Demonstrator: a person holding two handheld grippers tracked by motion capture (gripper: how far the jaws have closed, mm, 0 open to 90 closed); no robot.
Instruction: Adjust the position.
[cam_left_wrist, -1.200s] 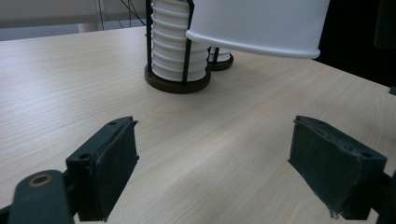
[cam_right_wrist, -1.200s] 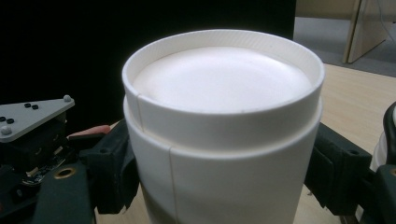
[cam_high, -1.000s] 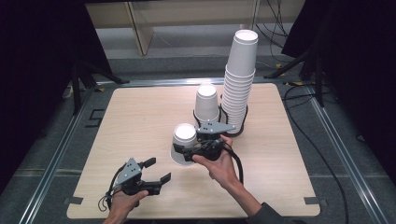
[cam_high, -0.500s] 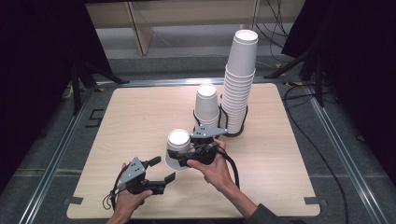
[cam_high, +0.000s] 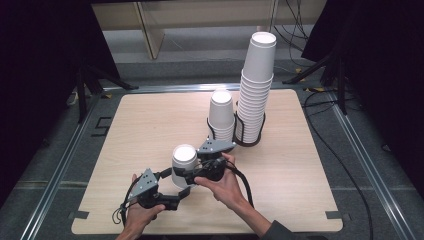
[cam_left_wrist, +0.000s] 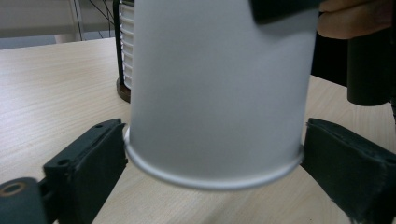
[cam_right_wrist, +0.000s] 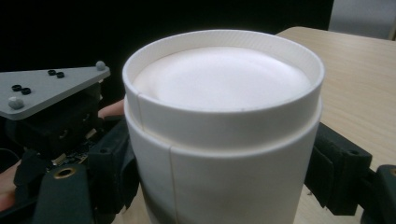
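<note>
1. Since the paper cup (cam_high: 184, 165) is held upside down with its base up, it looks empty and very light — I judge it needs hardly any force to carry.
2. It sits near the table's front edge, well in front of the tall stack of cups (cam_high: 256, 90), which stands in a black holder with a shorter stack (cam_high: 221, 116) just beside it.
3. The right gripper (cam_high: 192, 176) pinches the cup's wall, one jaw against each side.
4. The left gripper (cam_high: 184, 192) is spread around the rolled rim (cam_left_wrist: 210, 179) at the bottom; its jaws sit right at the rim, but whether they press I cannot tell.
5. Thin paper walls dent easily, so a squeeze mid-wall could crush it.
6. Better holds are the stiffer ends — the rolled rim or the band by the base (cam_right_wrist: 224, 112).
7. The smooth, tapered side may slip downward if the grip is loose.
</note>
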